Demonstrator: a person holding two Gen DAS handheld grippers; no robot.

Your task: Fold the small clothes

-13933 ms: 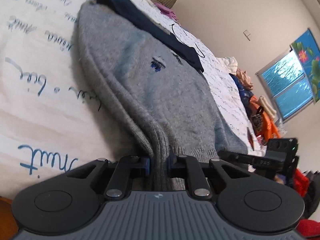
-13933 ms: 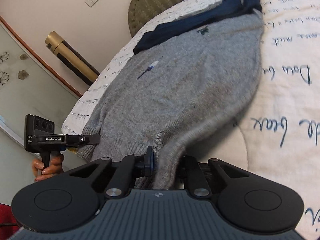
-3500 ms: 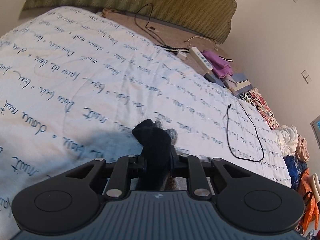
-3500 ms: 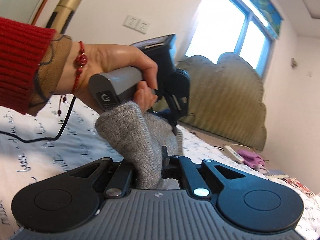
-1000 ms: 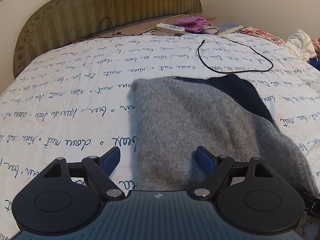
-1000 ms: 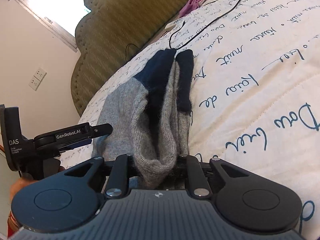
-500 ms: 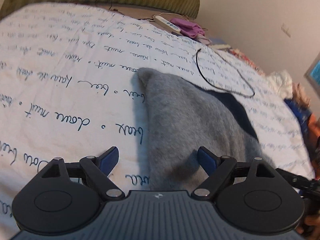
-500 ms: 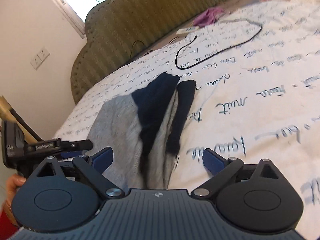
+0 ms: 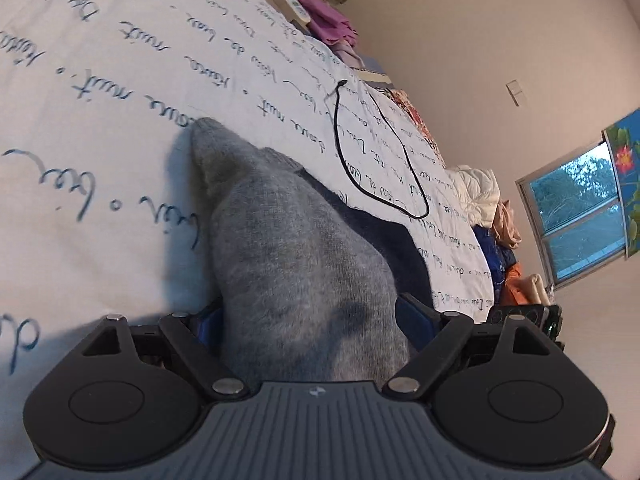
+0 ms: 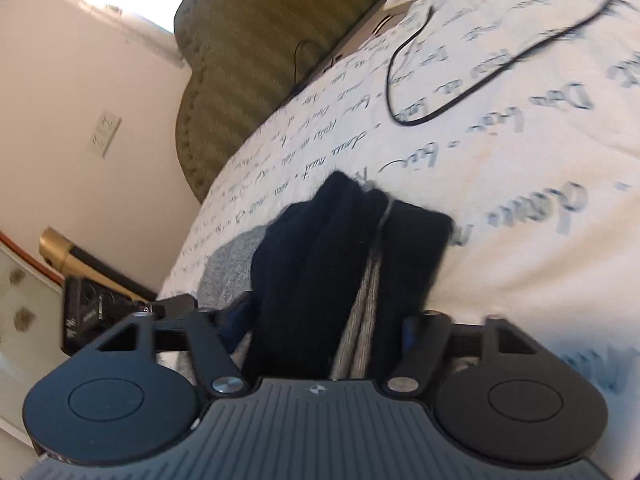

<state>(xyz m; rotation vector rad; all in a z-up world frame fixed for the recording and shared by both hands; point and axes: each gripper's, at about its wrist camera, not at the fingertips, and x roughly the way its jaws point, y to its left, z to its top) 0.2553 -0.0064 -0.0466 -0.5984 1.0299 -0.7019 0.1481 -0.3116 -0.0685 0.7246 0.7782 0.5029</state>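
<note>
Grey sweater (image 9: 296, 264) folded on white script-print bedspread (image 9: 100, 128), dark navy part (image 9: 404, 252) along its right edge. Left gripper (image 9: 316, 320) low over the near grey end, fingers wide, blue pads (image 9: 416, 322) either side of the fabric bulk; not pinching, as far as visible. Right gripper (image 10: 324, 328) over the navy end (image 10: 320, 264), fingers spread wide around the folded layers, grey ribbed edge (image 10: 366, 312) running between; right-wrist view motion-blurred, so contact probably light, hard to confirm. Black cable (image 9: 376, 148) looped on bedspread, far side of sweater. Green padded headboard (image 10: 256, 40) beyond. Clothes pile (image 9: 496, 216) far right near window (image 9: 580, 216).
</note>
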